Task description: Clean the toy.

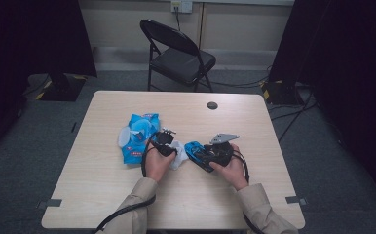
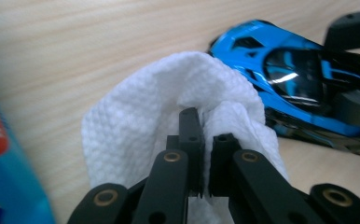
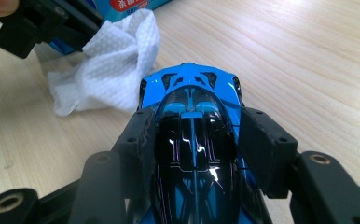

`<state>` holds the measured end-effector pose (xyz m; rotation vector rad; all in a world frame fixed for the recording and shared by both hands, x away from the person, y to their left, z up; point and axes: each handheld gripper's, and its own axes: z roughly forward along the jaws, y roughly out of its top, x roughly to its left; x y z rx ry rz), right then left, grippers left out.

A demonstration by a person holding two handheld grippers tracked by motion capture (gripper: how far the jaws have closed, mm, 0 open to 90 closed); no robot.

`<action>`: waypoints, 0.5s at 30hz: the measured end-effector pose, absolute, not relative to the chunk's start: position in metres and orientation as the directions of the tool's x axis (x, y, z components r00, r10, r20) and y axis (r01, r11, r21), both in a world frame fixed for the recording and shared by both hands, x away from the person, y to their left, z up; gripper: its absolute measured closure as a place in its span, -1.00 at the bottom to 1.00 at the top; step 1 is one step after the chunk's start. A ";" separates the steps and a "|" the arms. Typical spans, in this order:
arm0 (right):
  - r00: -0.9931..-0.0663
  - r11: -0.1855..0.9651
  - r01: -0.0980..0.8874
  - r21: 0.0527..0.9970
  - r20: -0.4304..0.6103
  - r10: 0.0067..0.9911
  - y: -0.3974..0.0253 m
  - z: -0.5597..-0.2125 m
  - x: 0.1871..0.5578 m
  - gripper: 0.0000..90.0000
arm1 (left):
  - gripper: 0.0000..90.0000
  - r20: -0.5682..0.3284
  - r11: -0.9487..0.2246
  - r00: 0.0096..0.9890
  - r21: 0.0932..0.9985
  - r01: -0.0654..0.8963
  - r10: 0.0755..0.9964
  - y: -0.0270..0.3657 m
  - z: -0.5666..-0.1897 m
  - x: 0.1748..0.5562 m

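Right gripper view: right hand-held gripper (image 3: 197,140) clamps blue toy car (image 3: 192,93), steadied mid-desk for wiping; left hand-held gripper (image 2: 201,135) pinches white wipe (image 2: 136,126) beside its nose.

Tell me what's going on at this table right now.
A person works at a wooden table with a gripper in each hand. The right gripper clamps a blue toy car by its sides. The left gripper pinches a white wipe beside the car's nose. A blue wipe pack lies nearby.
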<state>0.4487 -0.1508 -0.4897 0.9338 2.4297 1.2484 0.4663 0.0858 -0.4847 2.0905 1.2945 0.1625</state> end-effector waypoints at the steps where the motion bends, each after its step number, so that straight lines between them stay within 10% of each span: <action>1: -0.762 0.426 0.427 0.798 0.063 0.644 -0.151 -0.490 0.449 0.05 | 0.94 -0.230 -0.283 0.498 0.597 0.751 0.836 0.086 -0.484 0.466; 15: -0.764 0.424 0.424 0.800 0.064 0.642 -0.151 -0.490 0.449 0.05 | 0.94 -0.248 -0.240 0.484 0.629 0.739 0.839 0.101 -0.465 0.459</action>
